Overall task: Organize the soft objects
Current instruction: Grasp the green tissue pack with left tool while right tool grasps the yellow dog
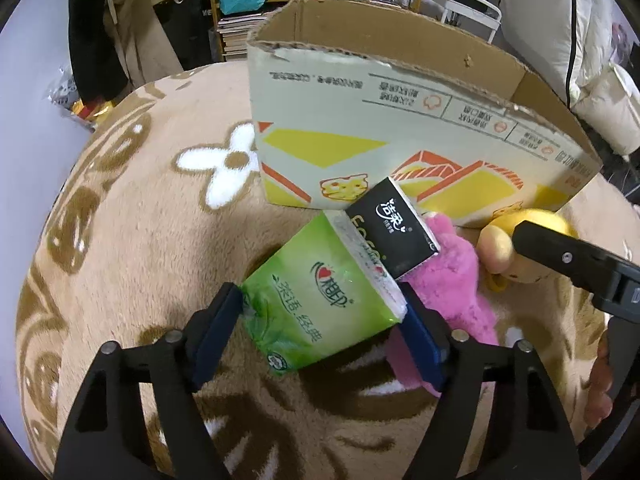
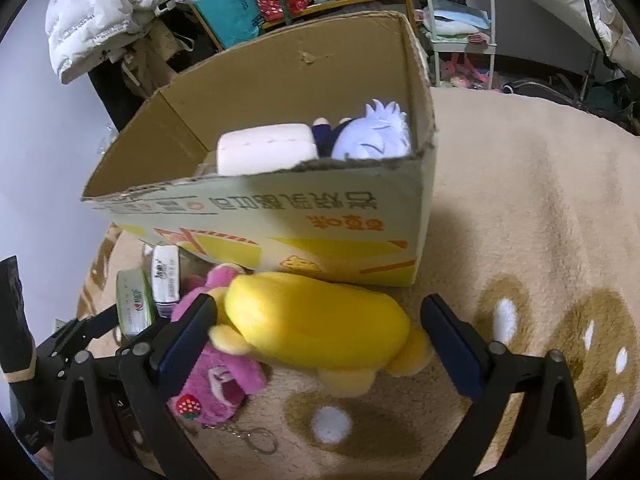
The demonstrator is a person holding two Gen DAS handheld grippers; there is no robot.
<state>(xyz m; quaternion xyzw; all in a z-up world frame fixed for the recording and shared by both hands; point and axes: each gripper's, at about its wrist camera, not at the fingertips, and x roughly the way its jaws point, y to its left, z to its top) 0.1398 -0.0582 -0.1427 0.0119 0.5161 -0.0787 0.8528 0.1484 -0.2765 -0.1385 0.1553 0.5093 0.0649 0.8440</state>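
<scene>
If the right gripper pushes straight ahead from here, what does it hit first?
Most likely the yellow plush toy, which lies between the right gripper's open jaws; the cardboard box stands behind it.

Right tongs (image 2: 320, 340) are standing open, straddling yellow plush (image 2: 316, 320) lying on beige rug (image 2: 520, 208); pads not touching it. Pink plush (image 2: 220, 388) is lying just left. Cardboard box (image 2: 280, 216) behind is holding white plush (image 2: 372, 132).

Cardboard box (image 2: 304, 216): stands on the blanket (image 2: 540, 208); holds a pillow (image 2: 264, 152) left of a doll (image 2: 372, 132)
Before box: tissue packs (image 1: 320, 292), bear plush (image 2: 224, 380), duck plush (image 2: 316, 320), left to right
</scene>
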